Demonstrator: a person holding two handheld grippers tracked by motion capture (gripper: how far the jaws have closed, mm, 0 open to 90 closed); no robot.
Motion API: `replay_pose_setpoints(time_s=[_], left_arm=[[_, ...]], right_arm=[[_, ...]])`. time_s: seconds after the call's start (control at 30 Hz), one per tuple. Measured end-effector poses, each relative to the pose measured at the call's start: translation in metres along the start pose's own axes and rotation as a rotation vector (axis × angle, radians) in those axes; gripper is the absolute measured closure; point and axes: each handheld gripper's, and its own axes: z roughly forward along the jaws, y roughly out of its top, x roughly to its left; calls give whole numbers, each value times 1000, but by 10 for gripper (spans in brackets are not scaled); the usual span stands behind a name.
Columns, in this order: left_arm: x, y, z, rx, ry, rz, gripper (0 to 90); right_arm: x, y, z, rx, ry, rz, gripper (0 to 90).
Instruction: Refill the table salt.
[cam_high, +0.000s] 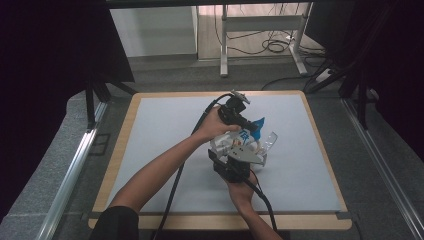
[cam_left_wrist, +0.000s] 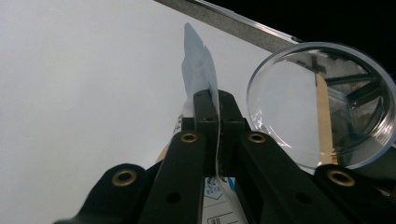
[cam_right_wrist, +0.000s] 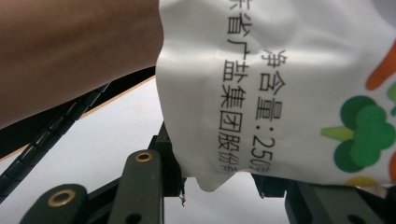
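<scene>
Two hand-held grippers on one bag of salt, above the worktop

My left hand-held gripper is clenched on the thin blue top edge of the white and blue printed plastic salt bag, lifting it over the pale grey worktop; my right hand-held gripper meets its lower corner, seemingly to steady it for tipping into the clear round plastic dish beside it; whether those jaws are closed I cannot tell; the bag's mouth is hidden.

Behind the work surface
A metal-legged desk frame stands beyond the table, loose cables coiled beneath it
</scene>
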Motion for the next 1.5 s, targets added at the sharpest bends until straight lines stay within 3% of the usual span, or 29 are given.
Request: replay_pose_setpoints(time_s=[1.5], left_arm=[[0, 1, 2, 5, -7, -3, 900]], right_arm=[[0, -1, -1, -7, -8, 9, 614]])
